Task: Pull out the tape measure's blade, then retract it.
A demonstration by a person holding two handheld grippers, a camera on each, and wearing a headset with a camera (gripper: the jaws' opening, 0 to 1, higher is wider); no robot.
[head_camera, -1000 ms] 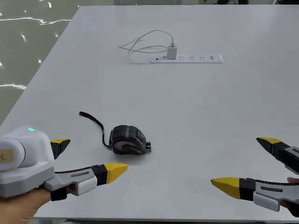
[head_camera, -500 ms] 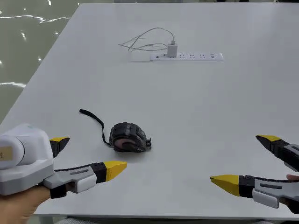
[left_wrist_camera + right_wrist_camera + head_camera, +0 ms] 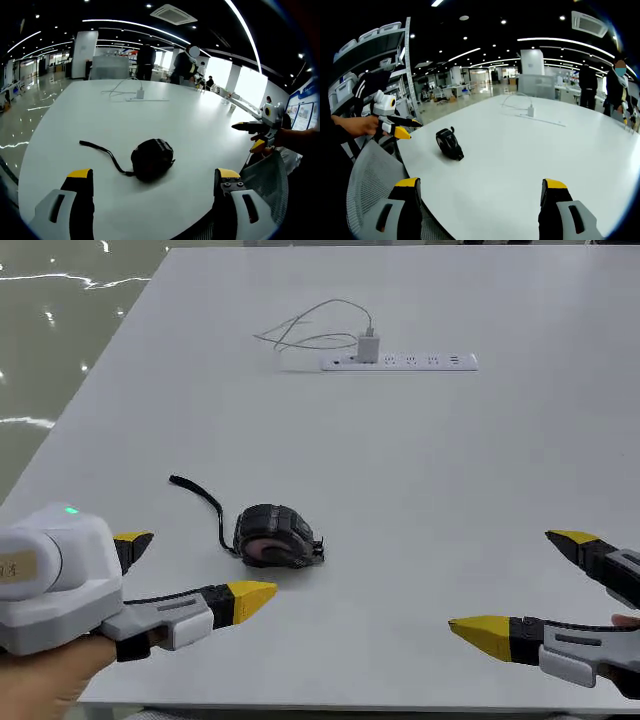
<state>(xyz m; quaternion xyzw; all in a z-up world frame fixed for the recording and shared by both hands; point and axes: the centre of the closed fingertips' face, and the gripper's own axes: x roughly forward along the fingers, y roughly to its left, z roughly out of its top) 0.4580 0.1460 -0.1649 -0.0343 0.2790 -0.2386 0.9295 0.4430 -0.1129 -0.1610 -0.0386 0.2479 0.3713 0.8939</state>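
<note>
- The left gripper (image 3: 208, 564) is at the near left, and its two yellow-tipped jaws are spread wide with nothing between them
- A hand (image 3: 40, 685) holds it from below, at the near left corner
- The right gripper (image 3: 500, 580) is at the near right, jaws spread wide too, gripping nothing
- Both grippers point in toward the middle, well apart from each other

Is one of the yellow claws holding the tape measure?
No, the tape measure lies on the table, apart from the open left gripper and the open right gripper.
</note>
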